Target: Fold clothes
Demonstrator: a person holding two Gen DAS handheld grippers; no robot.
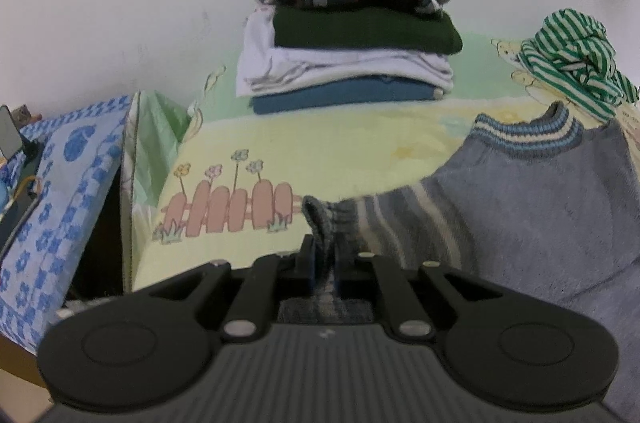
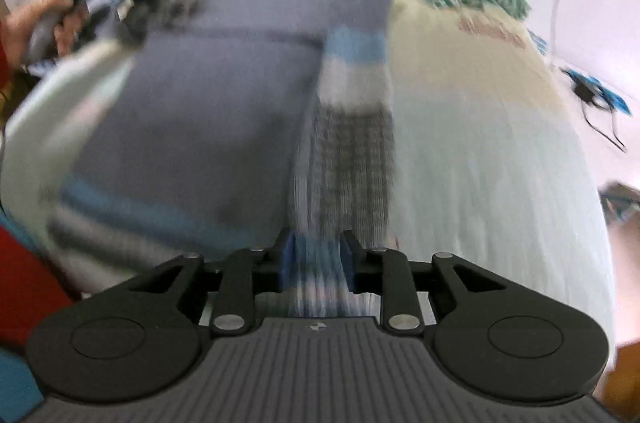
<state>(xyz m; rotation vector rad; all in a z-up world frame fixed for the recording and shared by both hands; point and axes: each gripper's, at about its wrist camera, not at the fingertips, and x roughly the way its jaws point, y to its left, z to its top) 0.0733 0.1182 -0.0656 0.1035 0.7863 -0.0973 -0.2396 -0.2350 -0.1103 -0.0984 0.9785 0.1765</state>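
Soft, floppy grey knitted sweater with blue and cream stripes (image 1: pixel 540 191): left gripper (image 1: pixel 323 263) jaws pinch its cuff, right gripper (image 2: pixel 318 259) jaws clamp the other sleeve.

A bed covered by a pale yellow-green cartoon sheet (image 1: pixel 320 139) carries the clothes. A grey striped sweater (image 1: pixel 540 207) lies spread on its near right. At the far side sit a stack of folded clothes (image 1: pixel 344 43) and, further right, a crumpled green-and-white striped garment (image 1: pixel 576 59).
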